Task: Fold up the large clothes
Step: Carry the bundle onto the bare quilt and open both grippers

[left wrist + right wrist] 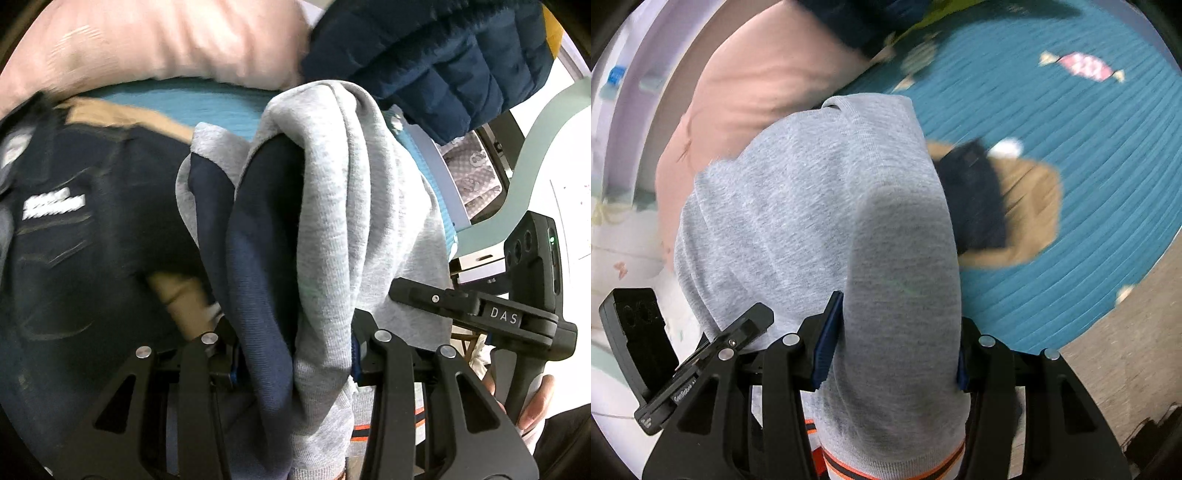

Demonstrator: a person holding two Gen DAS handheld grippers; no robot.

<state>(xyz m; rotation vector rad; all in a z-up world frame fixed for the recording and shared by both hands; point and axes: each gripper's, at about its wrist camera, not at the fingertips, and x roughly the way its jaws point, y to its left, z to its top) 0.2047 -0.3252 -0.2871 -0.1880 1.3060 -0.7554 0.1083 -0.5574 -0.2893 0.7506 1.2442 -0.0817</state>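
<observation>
A grey sweatshirt (347, 206) with navy panels (255, 258) and an orange-striped hem hangs bunched between the jaws of my left gripper (295, 354), which is shut on it. The same grey sweatshirt (820, 206) fills the right wrist view, and my right gripper (890, 350) is shut on a thick fold of it. Both hold the garment lifted above a teal bedspread (1071, 155). The gripper fingertips are hidden by cloth.
A dark navy garment with tan parts (92, 206) lies on the bedspread and shows in the right wrist view (997, 206). A pink pillow (159, 40) and a navy puffer jacket (436, 62) lie at the far side. Wooden floor (1126, 332) lies beside the bed.
</observation>
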